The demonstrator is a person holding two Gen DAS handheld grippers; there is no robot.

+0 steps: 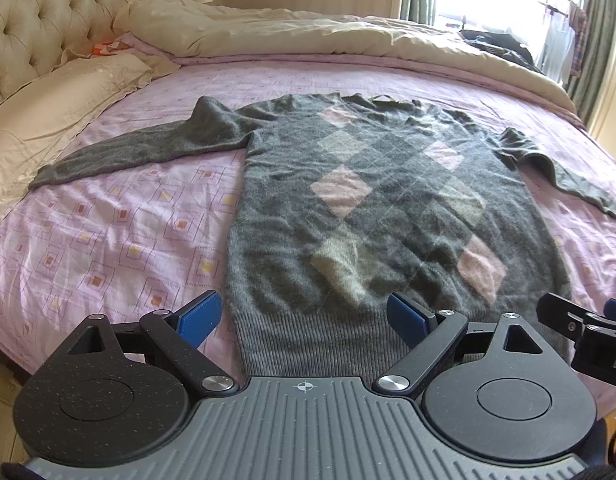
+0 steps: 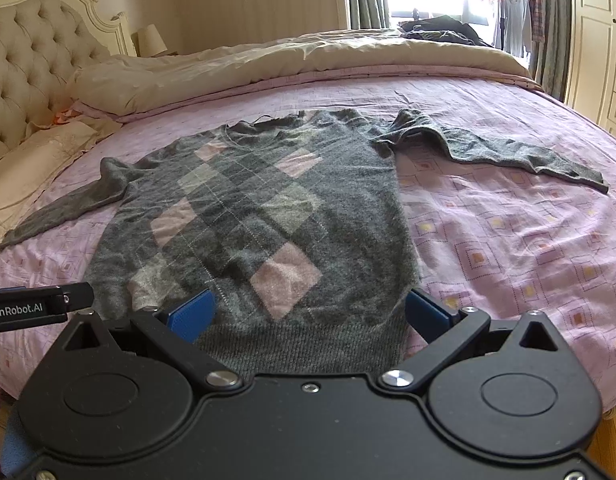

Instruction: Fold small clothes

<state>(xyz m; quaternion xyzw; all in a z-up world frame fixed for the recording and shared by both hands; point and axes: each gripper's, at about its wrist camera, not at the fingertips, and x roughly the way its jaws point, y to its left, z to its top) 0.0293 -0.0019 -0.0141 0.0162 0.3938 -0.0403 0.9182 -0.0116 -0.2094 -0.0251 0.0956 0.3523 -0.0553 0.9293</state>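
Sweater (image 1: 388, 208): fuzzy grey argyle knit, ribbed hem, flat | both grippers' jaws released, blue pads (image 2: 192, 314) empty

sweater (image 1: 372, 208) flat on bed (image 1: 108, 240) | duvet (image 1: 308, 36) behind | pillow (image 1: 48, 120) left

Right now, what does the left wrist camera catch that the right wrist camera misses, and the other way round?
Only the left wrist view shows the orange patterned cloth by the headboard clearly, and the right gripper at its edge. Only the right wrist view shows the white panelled door and the whole right sleeve. Both show the grey argyle sweater spread flat on the pink bedsheet, with both grippers open above its hem.
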